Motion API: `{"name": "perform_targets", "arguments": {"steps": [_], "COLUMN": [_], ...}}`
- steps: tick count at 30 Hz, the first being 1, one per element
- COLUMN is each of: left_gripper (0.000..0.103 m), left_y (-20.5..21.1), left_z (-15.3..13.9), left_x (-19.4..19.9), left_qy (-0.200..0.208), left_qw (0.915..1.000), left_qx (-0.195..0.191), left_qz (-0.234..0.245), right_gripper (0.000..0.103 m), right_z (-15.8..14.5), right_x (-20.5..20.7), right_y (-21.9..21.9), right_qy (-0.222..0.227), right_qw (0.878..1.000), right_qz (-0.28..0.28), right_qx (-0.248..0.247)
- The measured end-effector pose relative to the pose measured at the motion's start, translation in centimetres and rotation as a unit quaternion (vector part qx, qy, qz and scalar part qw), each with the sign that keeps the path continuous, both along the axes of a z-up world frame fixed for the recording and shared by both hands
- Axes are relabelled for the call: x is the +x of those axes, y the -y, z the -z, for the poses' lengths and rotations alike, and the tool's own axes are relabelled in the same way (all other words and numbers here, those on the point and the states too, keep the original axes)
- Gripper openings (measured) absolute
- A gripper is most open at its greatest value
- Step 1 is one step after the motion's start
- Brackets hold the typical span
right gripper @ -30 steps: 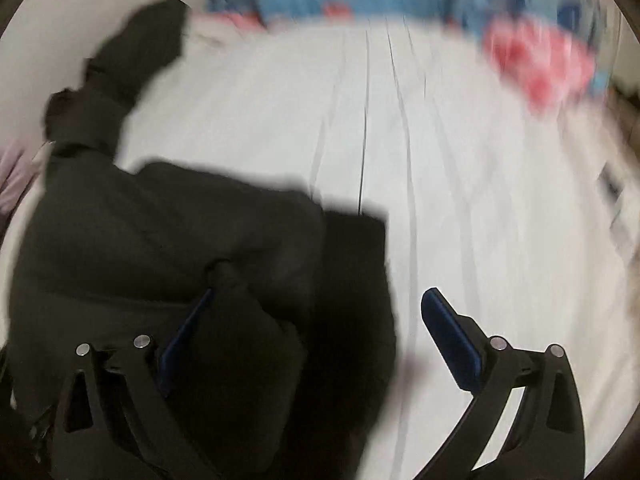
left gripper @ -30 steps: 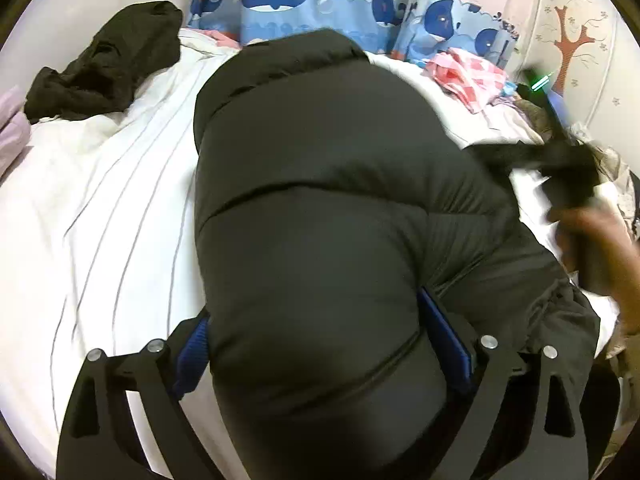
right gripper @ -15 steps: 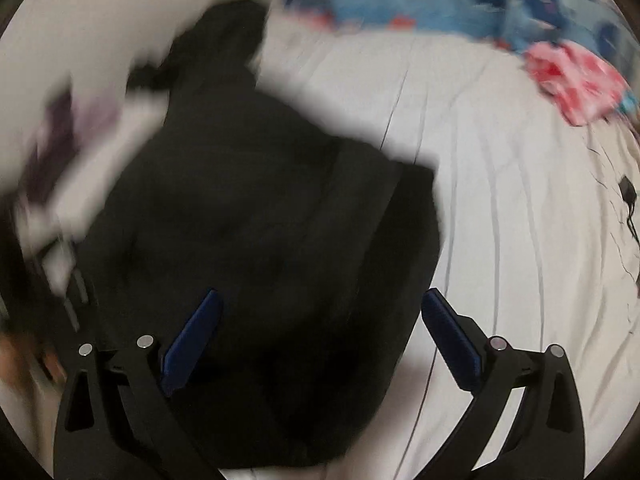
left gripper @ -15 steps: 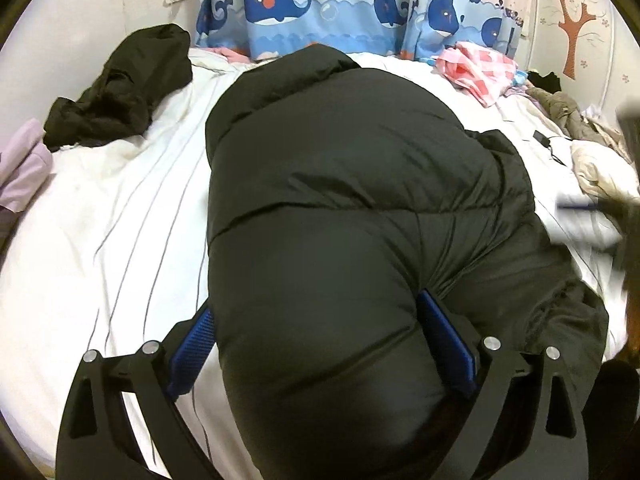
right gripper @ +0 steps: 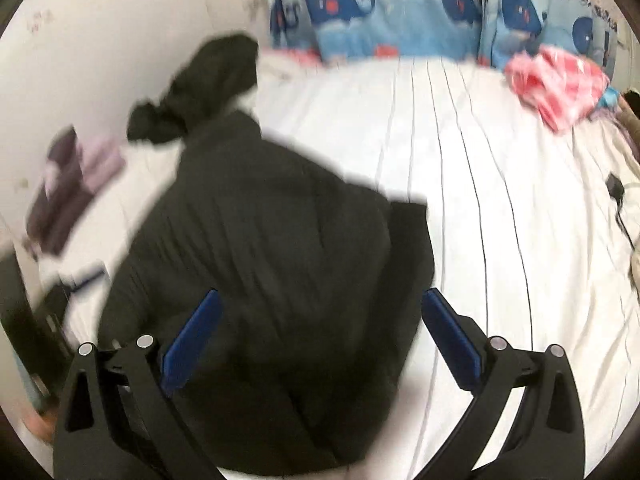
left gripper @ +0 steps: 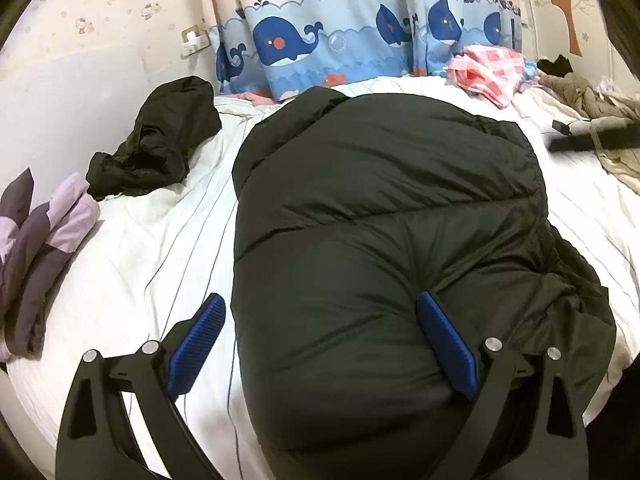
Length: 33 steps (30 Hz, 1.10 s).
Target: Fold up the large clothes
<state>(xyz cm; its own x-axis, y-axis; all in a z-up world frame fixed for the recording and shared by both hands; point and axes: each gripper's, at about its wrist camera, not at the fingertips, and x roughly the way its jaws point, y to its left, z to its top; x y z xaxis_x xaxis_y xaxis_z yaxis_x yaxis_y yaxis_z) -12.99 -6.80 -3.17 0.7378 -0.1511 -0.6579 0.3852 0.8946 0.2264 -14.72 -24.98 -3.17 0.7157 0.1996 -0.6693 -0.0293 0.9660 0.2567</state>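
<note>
So the setup is a bed (left gripper: 132,248) with a white sheet that has thin dark stripes running along it, pushed up against a pale wall with little printed motifs on the left side. Behind the bed hangs a curtain (left gripper: 320,52) with blue whales and a sailboat on it, and there's a brown tree decal (left gripper: 566,4) on the wall at the far right. The big black puffer jacket (left gripper: 380,240) is lying bunched up in the middle of the bed, taking up most of the left wrist view. The left gripper (left gripper: 320,340) is spread wide with the jacket's near end bulging between its blue pads, right pad touching the fabric, left one just clear. The right gripper (right gripper: 316,344) is also wide open over the jacket, holding nothing; that view is pretty blurry. Other stuff around: a crumpled black garment (left gripper: 156,148) by the wall, a purple folded item (left gripper: 40,248) at the left edge, and a pink checked cloth (left gripper: 488,72) near the curtain.
</note>
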Motion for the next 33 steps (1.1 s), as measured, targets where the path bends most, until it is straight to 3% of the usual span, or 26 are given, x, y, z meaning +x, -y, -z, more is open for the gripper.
{"name": "perform_targets", "arguments": {"steps": [5, 8, 10, 12, 17, 22, 24, 26, 28, 30, 33], "left_gripper": [0.093, 0.093, 0.093, 0.093, 0.093, 0.093, 0.093, 0.094, 0.094, 0.094, 0.094], "left_y": [-0.5, -0.6, -0.7, -0.5, -0.3, -0.9, -0.9, -0.9, -0.6, -0.4, -0.4], "left_z": [0.2, 0.3, 0.3, 0.3, 0.4, -0.7, -1.1, -1.3, -1.2, -0.9, -0.1], "left_x": [0.0, -0.1, -0.1, -0.1, -0.2, -1.3, -1.8, -2.2, -2.5, -2.7, -3.1], "left_qy": [0.003, 0.002, 0.001, 0.000, -0.002, 0.009, 0.016, 0.020, 0.018, 0.016, 0.019], "left_qw": [0.9999, 0.9999, 0.9997, 0.9995, 0.9998, 0.9996, 0.9992, 0.9979, 0.9969, 0.9966, 0.9954], "left_qx": [-0.009, -0.016, -0.023, -0.028, -0.019, -0.025, -0.034, -0.051, -0.061, -0.063, -0.069], "left_qz": [-0.003, 0.001, 0.007, 0.012, 0.006, -0.006, -0.015, -0.032, -0.046, -0.050, -0.063], "right_gripper": [0.097, 0.097, 0.097, 0.097, 0.096, 0.096, 0.096, 0.096, 0.096, 0.096, 0.096], "right_z": [-1.1, 3.2, 7.1, 9.4, 8.0, 3.2, 4.2, 7.5, 10.3, 10.6, 8.7], "right_x": [5.1, 10.5, 14.1, 14.4, 12.9, 5.7, 3.4, 3.6, 3.7, 3.5, 2.5], "right_y": [-2.0, -1.3, 1.1, 1.9, 2.2, 1.1, -0.3, -1.7, -0.8, 0.2, 0.0], "right_qy": [0.025, -0.022, -0.058, -0.073, -0.079, -0.001, -0.011, -0.065, -0.080, -0.092, -0.062], "right_qw": [0.999, 1.000, 0.997, 0.995, 0.995, 0.999, 0.999, 0.996, 0.996, 0.995, 0.998], "right_qz": [-0.035, -0.019, -0.013, -0.001, 0.006, -0.021, -0.036, -0.043, -0.045, -0.025, -0.012], "right_qx": [0.029, 0.006, 0.039, 0.068, 0.052, 0.042, -0.003, -0.053, -0.009, 0.022, -0.005]}}
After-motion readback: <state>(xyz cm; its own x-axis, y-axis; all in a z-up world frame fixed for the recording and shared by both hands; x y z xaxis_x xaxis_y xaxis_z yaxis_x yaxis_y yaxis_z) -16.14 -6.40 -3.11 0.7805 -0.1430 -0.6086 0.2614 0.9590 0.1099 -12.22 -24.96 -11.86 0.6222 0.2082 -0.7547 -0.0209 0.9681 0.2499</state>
